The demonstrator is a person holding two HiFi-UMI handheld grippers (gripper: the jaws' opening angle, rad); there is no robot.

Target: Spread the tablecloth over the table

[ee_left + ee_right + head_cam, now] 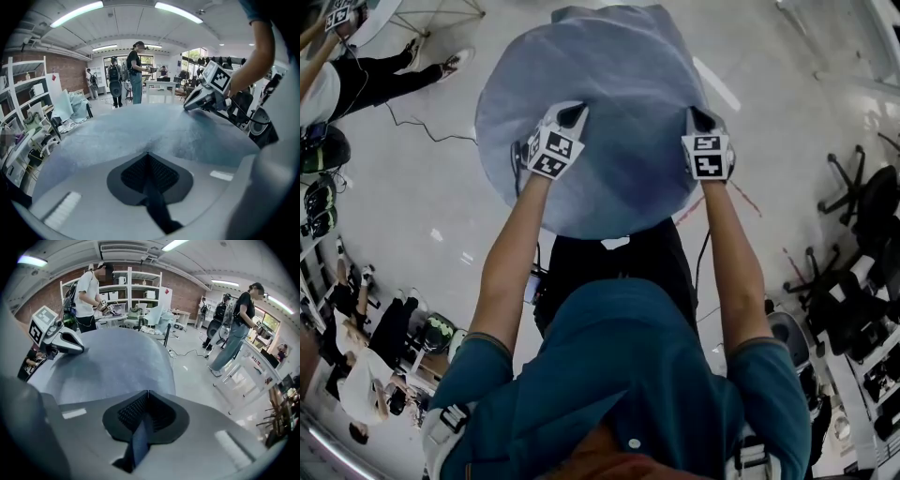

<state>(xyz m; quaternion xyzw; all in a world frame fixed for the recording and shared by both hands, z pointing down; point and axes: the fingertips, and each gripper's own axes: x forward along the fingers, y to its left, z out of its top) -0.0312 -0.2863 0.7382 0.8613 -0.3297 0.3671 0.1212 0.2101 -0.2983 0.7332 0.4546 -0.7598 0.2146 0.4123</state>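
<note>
A grey-blue tablecloth (609,84) lies over a round table and hangs past its rim. My left gripper (575,114) rests on the cloth's near left part and my right gripper (701,117) on its near right part. In the left gripper view the jaws (148,153) are shut, with a dark strip of cloth running back between them, and the cloth (117,131) stretches ahead. The right gripper view shows shut jaws (147,391) pinching a bluish fold of the cloth (117,357). Each gripper also sees the other: right gripper (187,106), left gripper (80,349).
Office chairs (862,216) stand on the right, and a cable (422,131) runs over the floor on the left. White shelves (140,291) line a brick wall. Several people stand around, one (236,329) by a white table and one (135,70) beyond the cloth.
</note>
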